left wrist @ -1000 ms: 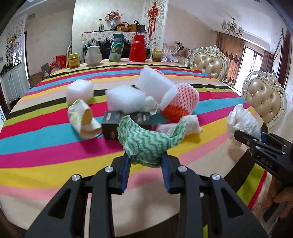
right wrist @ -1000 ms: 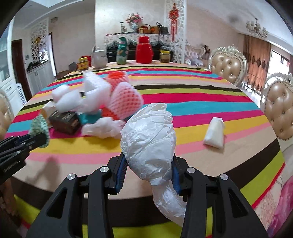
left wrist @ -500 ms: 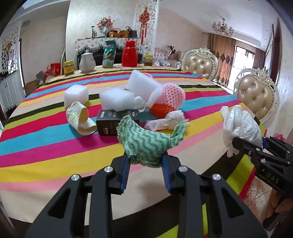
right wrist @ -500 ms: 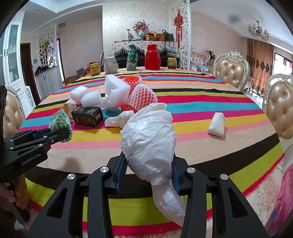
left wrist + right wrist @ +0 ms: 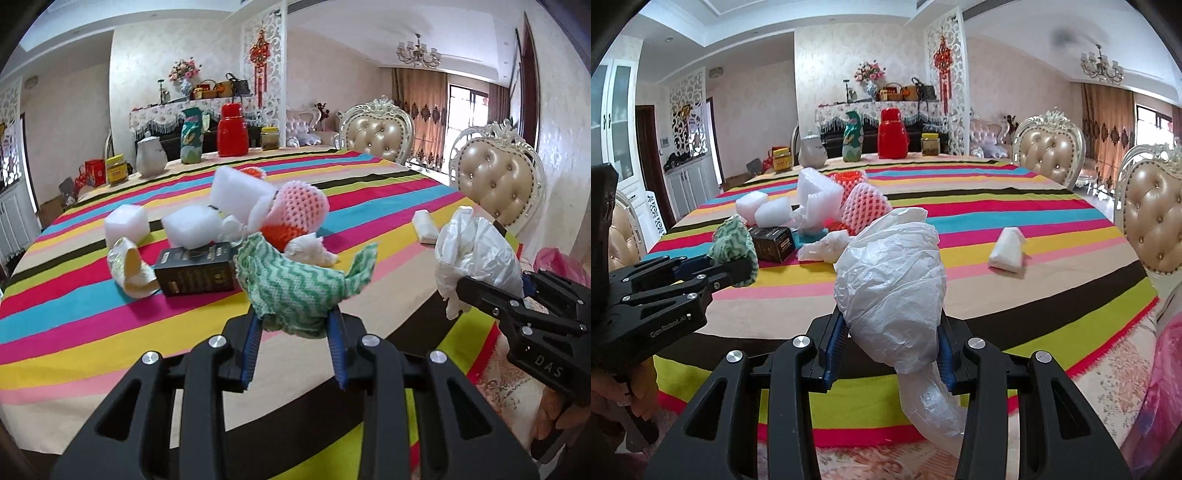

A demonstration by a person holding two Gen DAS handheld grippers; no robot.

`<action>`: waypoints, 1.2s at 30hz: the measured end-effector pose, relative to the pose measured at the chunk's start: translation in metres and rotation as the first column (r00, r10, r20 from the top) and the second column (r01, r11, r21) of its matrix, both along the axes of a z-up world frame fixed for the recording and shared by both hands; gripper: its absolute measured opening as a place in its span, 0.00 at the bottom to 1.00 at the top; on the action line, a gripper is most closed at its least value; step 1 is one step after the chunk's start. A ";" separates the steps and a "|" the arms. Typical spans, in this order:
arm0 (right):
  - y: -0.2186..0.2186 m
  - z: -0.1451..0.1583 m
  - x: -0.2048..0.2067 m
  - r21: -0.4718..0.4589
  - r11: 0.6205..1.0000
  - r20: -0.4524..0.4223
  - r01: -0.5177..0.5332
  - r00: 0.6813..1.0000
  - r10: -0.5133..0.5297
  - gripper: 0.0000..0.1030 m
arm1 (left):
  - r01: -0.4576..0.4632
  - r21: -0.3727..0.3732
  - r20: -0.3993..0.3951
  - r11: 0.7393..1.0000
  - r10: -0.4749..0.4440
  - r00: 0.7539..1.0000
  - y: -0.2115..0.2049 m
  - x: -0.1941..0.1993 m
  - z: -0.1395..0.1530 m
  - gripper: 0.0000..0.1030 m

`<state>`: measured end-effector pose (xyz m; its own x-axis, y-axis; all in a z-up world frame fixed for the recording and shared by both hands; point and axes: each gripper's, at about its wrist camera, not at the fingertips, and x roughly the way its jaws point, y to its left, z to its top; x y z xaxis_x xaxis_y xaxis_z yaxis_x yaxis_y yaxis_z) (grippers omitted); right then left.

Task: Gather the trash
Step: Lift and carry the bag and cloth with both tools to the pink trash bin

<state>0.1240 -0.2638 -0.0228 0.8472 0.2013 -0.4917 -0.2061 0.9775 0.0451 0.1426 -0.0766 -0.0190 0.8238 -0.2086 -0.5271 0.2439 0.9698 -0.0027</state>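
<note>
Trash in hand: a green-and-white zigzag-woven cloth (image 5: 299, 284), soft and crumpled, sits between the blue pads of the left gripper (image 5: 295, 332); the pads press on both its sides, and one corner sticks out toward the right. A white plastic bag (image 5: 890, 291), thin and crinkled into a rounded wad, is clamped between the blue pads of the right gripper (image 5: 890, 343), with a twisted tail hanging below them.

More trash lies in a loose cluster on the striped tablecloth (image 5: 74, 317): white foam blocks (image 5: 127, 225), a pink and orange foam fruit net (image 5: 299, 210), a black rectangular box (image 5: 197, 271), a curled paper cup (image 5: 127, 269), crumpled white tissue (image 5: 308, 251). A small white packet (image 5: 1008, 251) lies apart on the right side.

Both grippers hang over the near rim of the round table, well short of the cluster. The near band of cloth is bare. Padded chairs (image 5: 1156, 218) stand close at the right edge.
</note>
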 end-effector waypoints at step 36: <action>-0.253 0.003 -0.121 0.064 0.767 0.111 0.639 0.759 -0.642 0.40 | 0.624 0.015 0.065 0.781 -0.624 0.779 -0.274 -0.028 0.016 0.31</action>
<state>0.0027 -0.5171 -0.0200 0.8336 -0.4000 -0.3809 0.4622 0.8827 0.0846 0.1145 -0.3505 -0.0032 0.5428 -0.6923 -0.4754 0.7957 0.6051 0.0273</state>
